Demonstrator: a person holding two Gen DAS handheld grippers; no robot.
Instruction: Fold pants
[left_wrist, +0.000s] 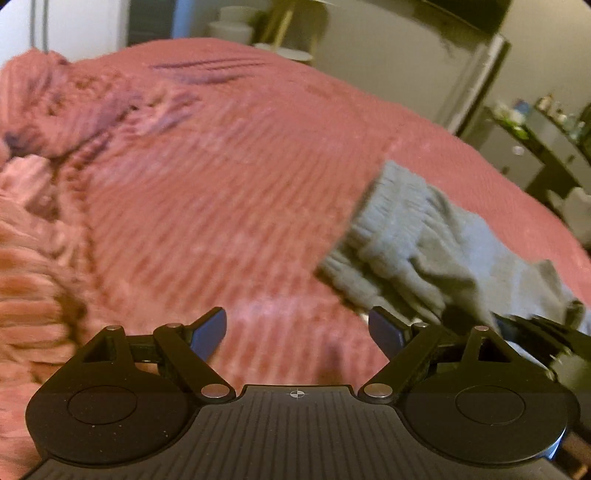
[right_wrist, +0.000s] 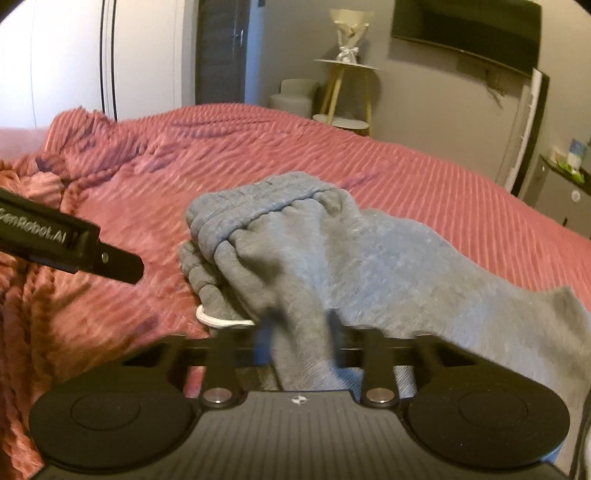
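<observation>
Grey sweatpants (right_wrist: 332, 251) lie bunched on a pink ribbed bedspread (right_wrist: 424, 177), their elastic waistband (right_wrist: 266, 199) towards the far side and a white drawstring (right_wrist: 221, 322) at the near left. My right gripper (right_wrist: 300, 332) is shut on a fold of the pants' fabric. My left gripper (left_wrist: 297, 330) is open and empty above the bedspread (left_wrist: 221, 192), with the pants (left_wrist: 424, 243) just to its right. The left gripper's black body also shows in the right wrist view (right_wrist: 74, 243), left of the pants.
The bedspread is rumpled into thick folds (left_wrist: 40, 236) at the left. Beyond the bed stand a small round wooden table (right_wrist: 345, 92), a wall television (right_wrist: 465, 33) and a dark cabinet with small items (left_wrist: 543, 140) at the right.
</observation>
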